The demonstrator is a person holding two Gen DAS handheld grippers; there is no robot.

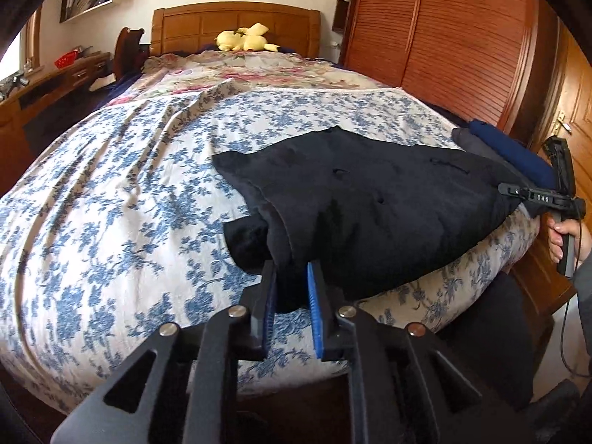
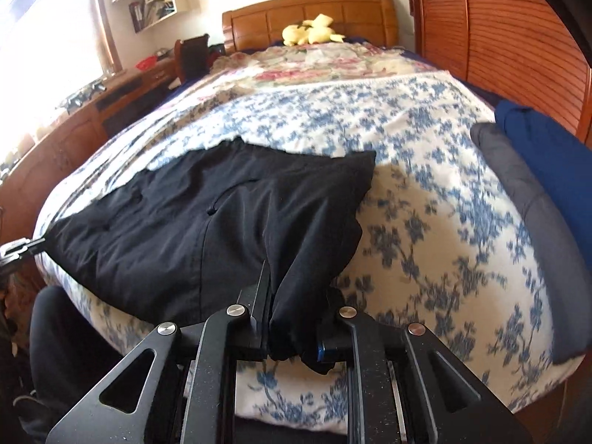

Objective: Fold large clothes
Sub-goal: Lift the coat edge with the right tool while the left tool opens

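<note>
A black garment (image 1: 370,199) lies across the near end of the bed, stretched between both grippers. My left gripper (image 1: 292,277) is shut on the garment's left near corner, with bunched black cloth between its blue pads (image 1: 314,296). In the right wrist view the same black garment (image 2: 207,214) spreads to the left, and my right gripper (image 2: 292,296) is shut on its right near corner; cloth hangs down over the fingers. The right gripper (image 1: 514,190) also shows in the left wrist view, pinching the garment's far end, with a hand (image 1: 558,236) on its handle.
The bed has a blue-flowered sheet (image 1: 111,199) and a floral quilt (image 1: 240,70) further up. Folded grey and blue clothes (image 2: 532,170) are stacked at the bed's right edge. A yellow plush (image 1: 244,39) sits by the headboard. A wooden wardrobe (image 1: 444,37) stands right, a desk (image 1: 48,85) left.
</note>
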